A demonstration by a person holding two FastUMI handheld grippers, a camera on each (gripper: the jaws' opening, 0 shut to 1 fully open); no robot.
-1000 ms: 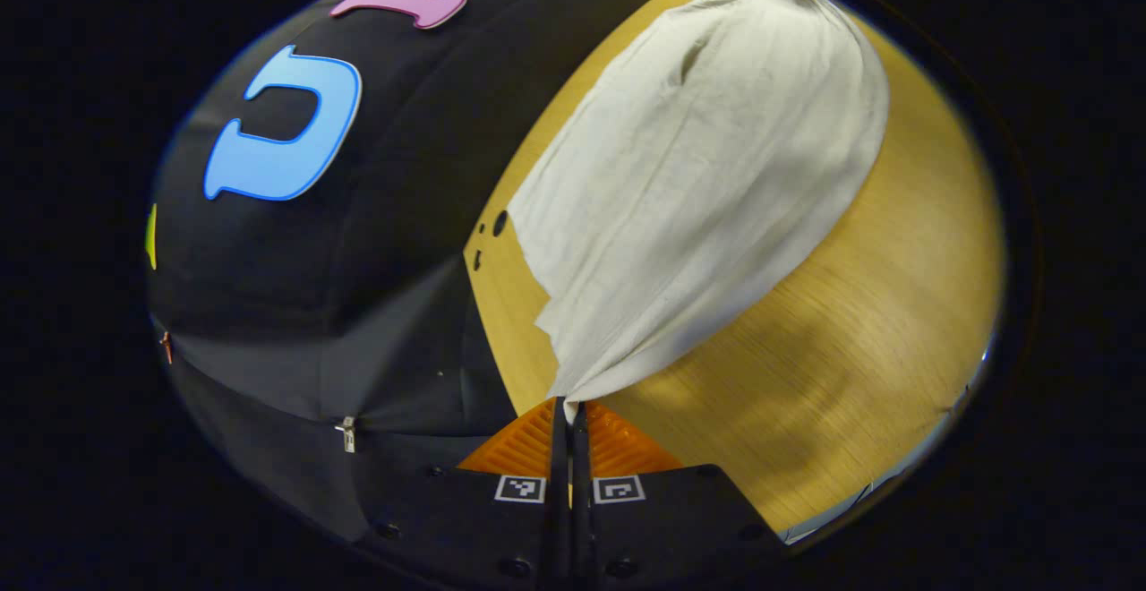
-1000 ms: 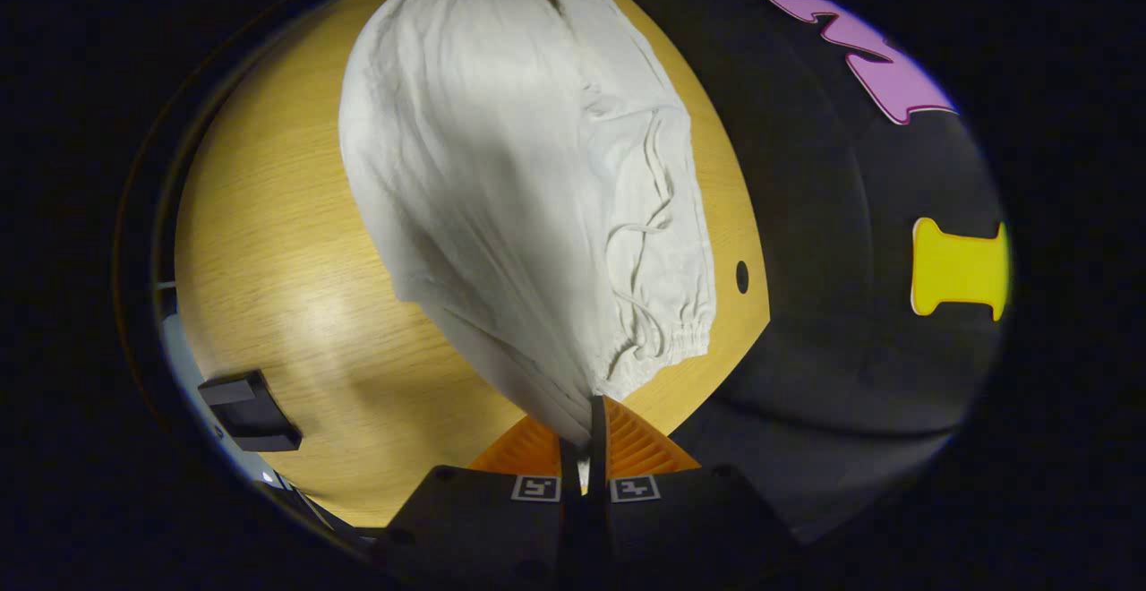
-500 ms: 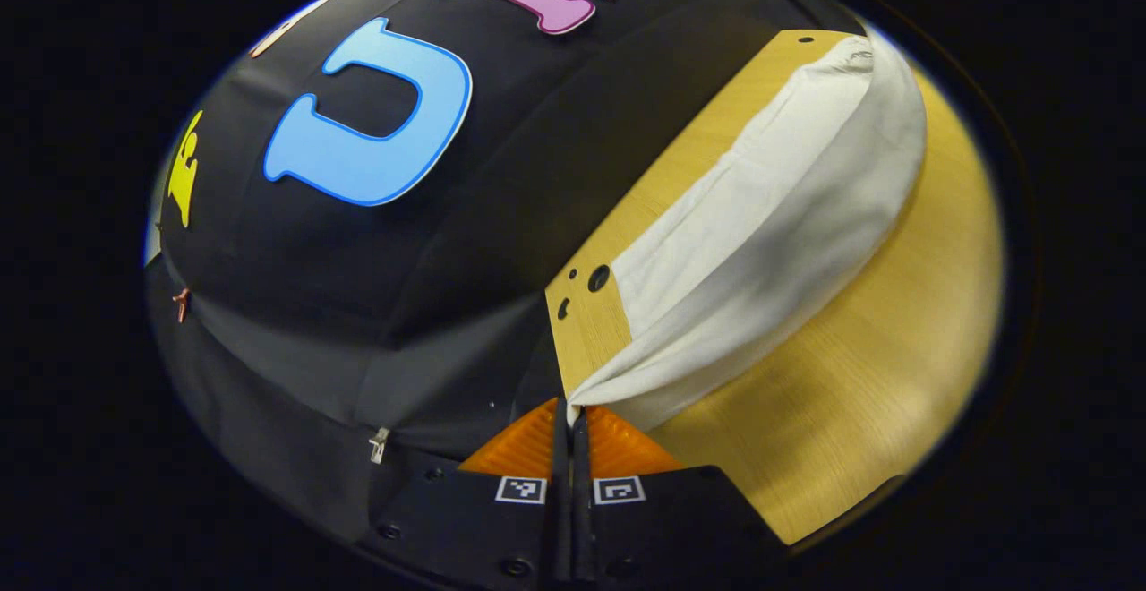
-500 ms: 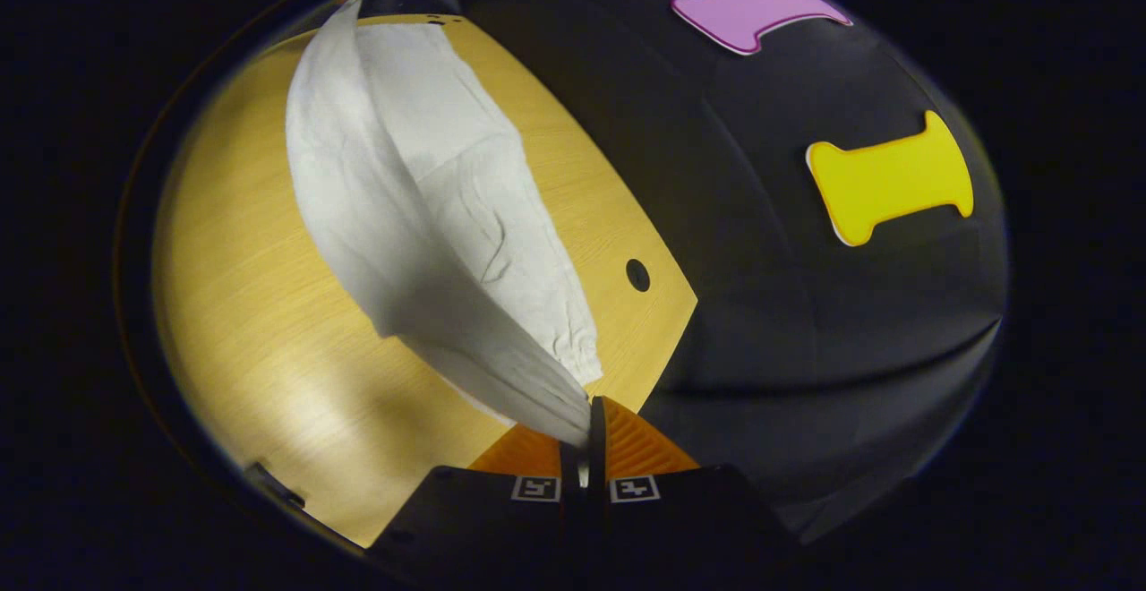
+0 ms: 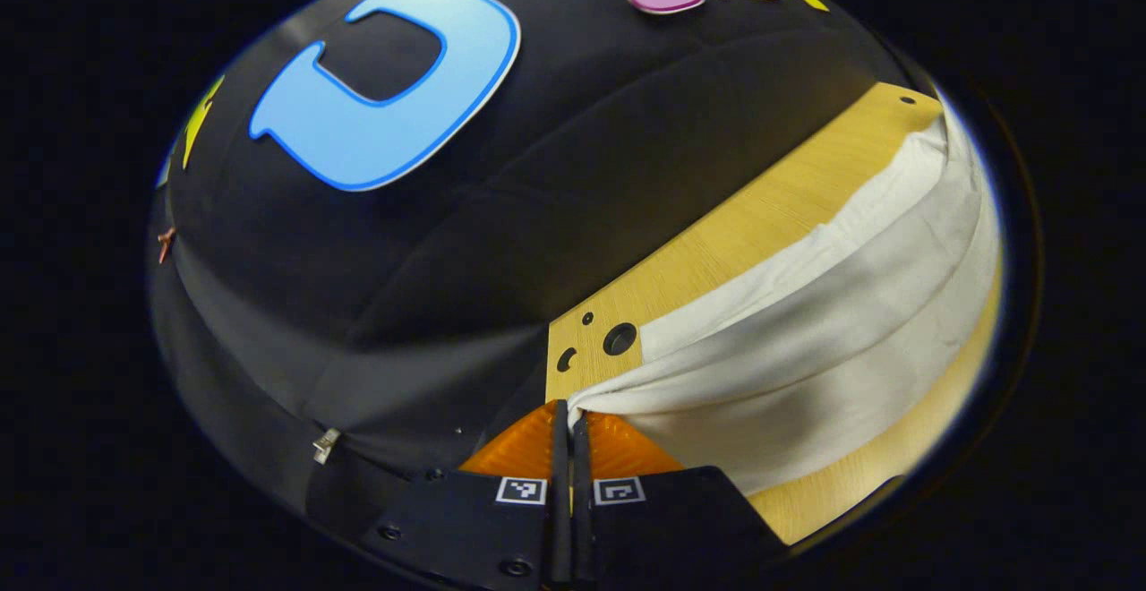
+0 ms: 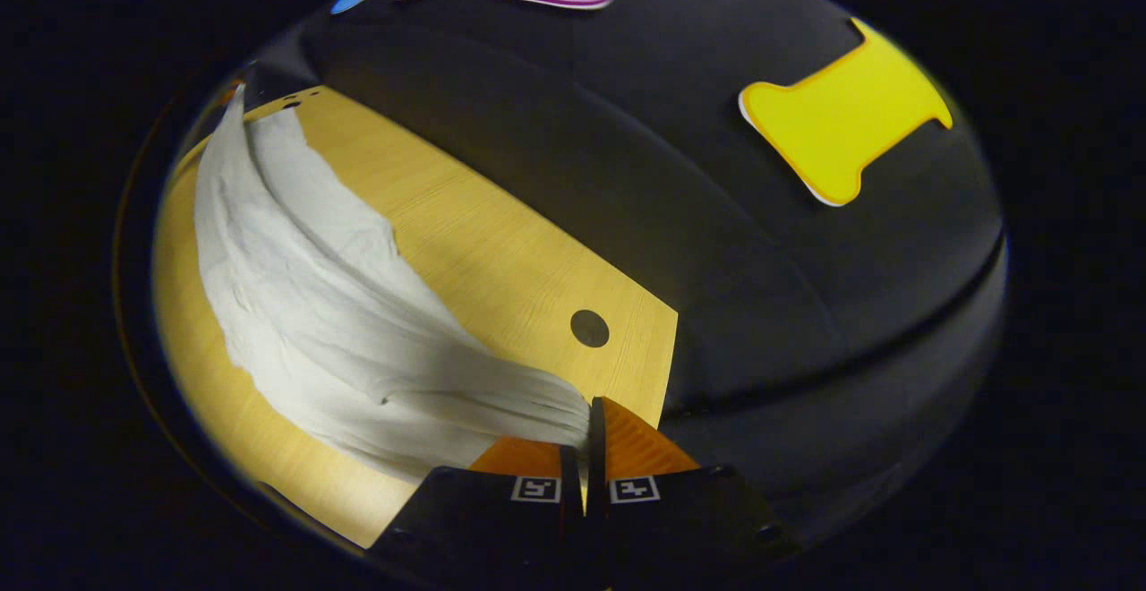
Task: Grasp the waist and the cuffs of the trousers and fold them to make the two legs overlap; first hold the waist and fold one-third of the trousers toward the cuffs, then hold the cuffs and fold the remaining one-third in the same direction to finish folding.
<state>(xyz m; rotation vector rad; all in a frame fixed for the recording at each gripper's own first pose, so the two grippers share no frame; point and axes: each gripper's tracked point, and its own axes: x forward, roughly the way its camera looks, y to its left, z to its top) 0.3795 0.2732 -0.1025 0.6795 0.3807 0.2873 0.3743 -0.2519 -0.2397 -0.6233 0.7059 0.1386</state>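
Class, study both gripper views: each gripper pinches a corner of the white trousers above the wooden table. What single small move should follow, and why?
Probably lower both corners onto the table, then open. The left gripper and right gripper are each shut on the trousers, and the lifted cloth arches between them over a layer lying flat, so the fold is carried across but not yet laid.

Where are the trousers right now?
The trousers stretch across the wooden table by the black booth wall, pinched in the left gripper at one end and the right gripper at the other.
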